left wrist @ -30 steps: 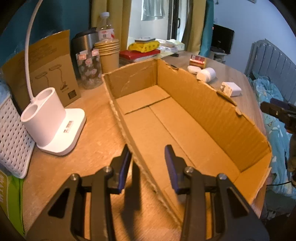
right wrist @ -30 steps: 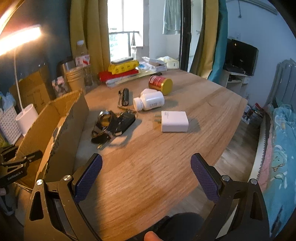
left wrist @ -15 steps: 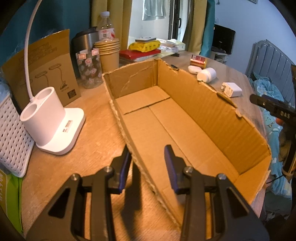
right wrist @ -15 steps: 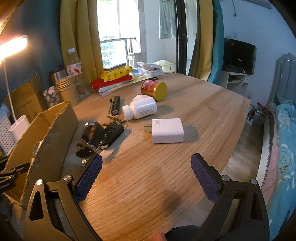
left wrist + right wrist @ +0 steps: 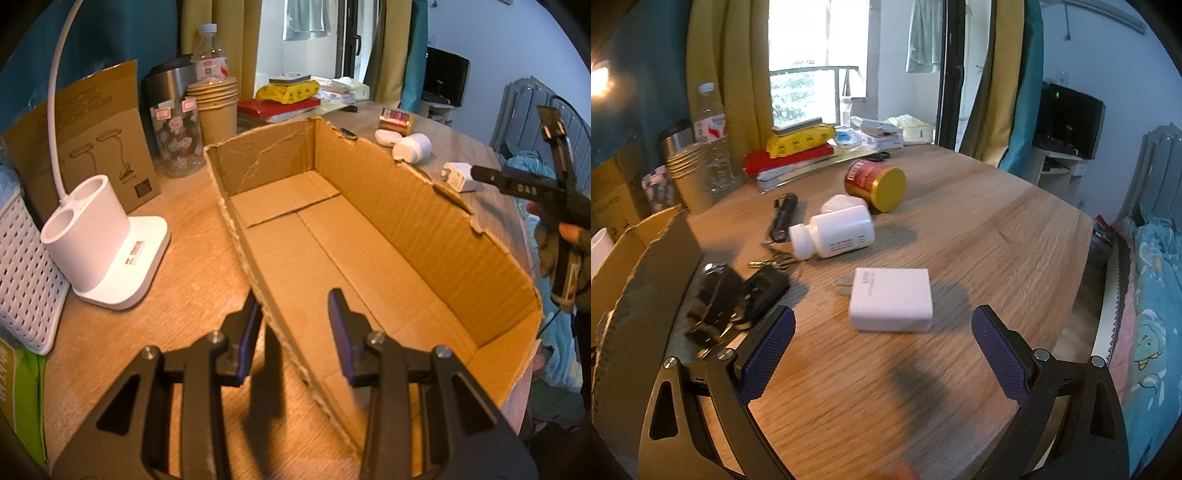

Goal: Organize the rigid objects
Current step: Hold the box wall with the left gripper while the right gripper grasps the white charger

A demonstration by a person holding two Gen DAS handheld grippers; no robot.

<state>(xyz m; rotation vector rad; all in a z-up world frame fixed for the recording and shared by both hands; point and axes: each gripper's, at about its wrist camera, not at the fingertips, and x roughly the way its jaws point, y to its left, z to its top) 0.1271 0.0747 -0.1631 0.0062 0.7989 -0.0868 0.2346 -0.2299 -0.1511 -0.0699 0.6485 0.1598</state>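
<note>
Lying just ahead of the open right tool (image 5: 882, 345): white charger (image 5: 891, 298).

My grippers' pads (image 5: 767, 352) were dark blue with a knurled texture on black frames. The cardboard box (image 5: 388, 236) was plain corrugated brown. The charger (image 5: 891, 299) and pill bottle (image 5: 834, 230) were white, the can (image 5: 875, 183) red with a gold lid. The table (image 5: 960, 240) showed pale wood grain. The flashlight (image 5: 783, 214) was black, the lamp base (image 5: 103, 243) white, and the glass jar (image 5: 177, 140) carried a pink flower print.
</note>
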